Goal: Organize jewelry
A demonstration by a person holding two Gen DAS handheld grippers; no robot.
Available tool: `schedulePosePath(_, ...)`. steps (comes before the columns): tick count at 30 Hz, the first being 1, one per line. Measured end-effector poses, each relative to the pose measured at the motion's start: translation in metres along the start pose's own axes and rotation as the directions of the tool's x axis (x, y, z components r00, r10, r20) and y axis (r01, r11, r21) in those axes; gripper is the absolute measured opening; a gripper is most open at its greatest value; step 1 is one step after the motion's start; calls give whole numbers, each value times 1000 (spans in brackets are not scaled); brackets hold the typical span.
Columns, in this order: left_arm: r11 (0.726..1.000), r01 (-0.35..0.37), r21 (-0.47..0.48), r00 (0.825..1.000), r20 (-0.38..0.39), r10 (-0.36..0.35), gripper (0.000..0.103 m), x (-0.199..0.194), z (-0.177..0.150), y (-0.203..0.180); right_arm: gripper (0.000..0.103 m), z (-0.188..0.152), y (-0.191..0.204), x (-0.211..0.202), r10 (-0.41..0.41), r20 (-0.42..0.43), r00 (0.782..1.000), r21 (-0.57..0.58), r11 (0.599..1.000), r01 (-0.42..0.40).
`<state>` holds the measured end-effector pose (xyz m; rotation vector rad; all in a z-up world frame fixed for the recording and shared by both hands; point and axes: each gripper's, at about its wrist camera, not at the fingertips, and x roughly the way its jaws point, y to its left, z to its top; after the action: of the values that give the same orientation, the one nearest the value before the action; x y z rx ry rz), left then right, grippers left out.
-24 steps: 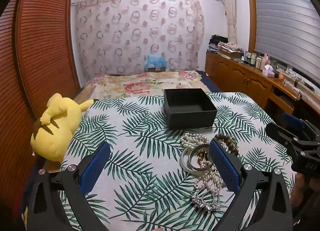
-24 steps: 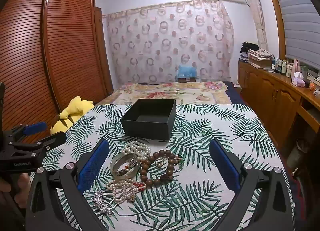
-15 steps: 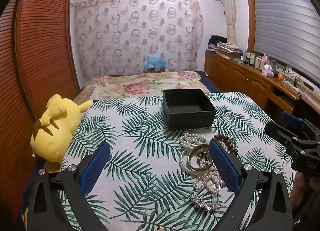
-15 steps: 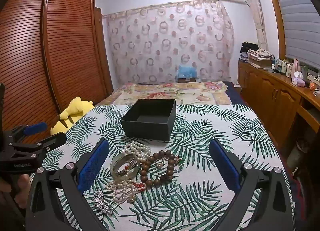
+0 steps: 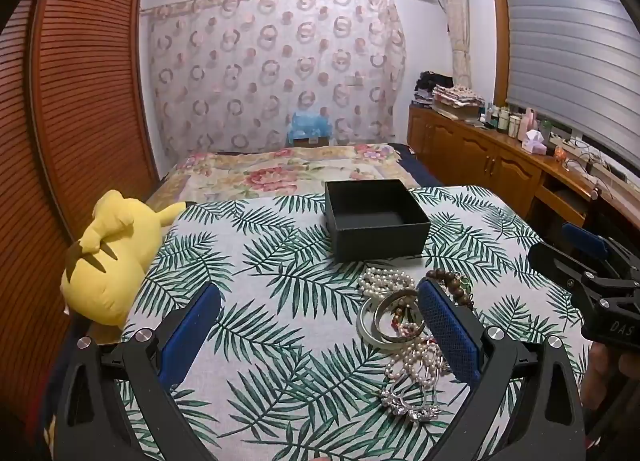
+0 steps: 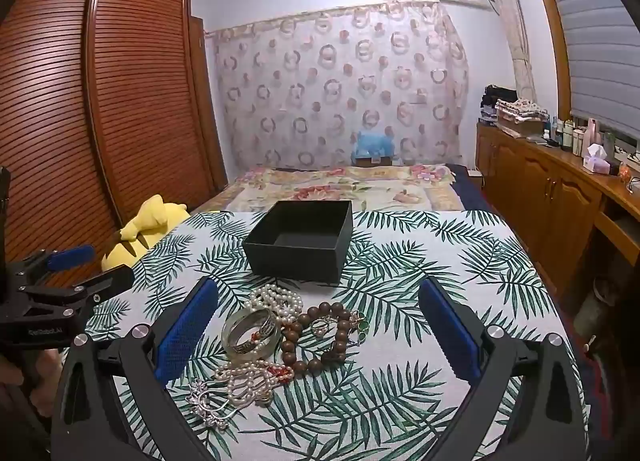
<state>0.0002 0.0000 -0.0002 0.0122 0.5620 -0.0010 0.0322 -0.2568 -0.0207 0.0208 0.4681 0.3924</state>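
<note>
An open, empty black box (image 6: 302, 239) stands on the leaf-print tablecloth; it also shows in the left wrist view (image 5: 376, 221). In front of it lies a jewelry pile: a silver bangle (image 6: 251, 331), a white pearl strand (image 6: 276, 299), a brown wooden bead bracelet (image 6: 316, 337), a small ring (image 6: 320, 327), a pearl-and-red piece (image 6: 250, 379) and a rhinestone piece (image 6: 206, 407). The bangle also shows in the left wrist view (image 5: 390, 319). My right gripper (image 6: 318, 335) is open above the pile. My left gripper (image 5: 320, 335) is open, left of the pile.
A yellow plush toy (image 5: 112, 257) lies at the table's left edge. A bed with a floral cover (image 6: 344, 185) is behind the table. Wooden cabinets (image 6: 552, 197) with bottles run along the right wall, a slatted wardrobe (image 6: 100, 101) along the left.
</note>
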Motion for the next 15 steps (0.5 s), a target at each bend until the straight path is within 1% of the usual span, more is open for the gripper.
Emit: schedulePosePath(15,1000,1,-1,1000,3,-1,95,0,0,0,100,0,0,-1,0,4,1000,1,1000,0)
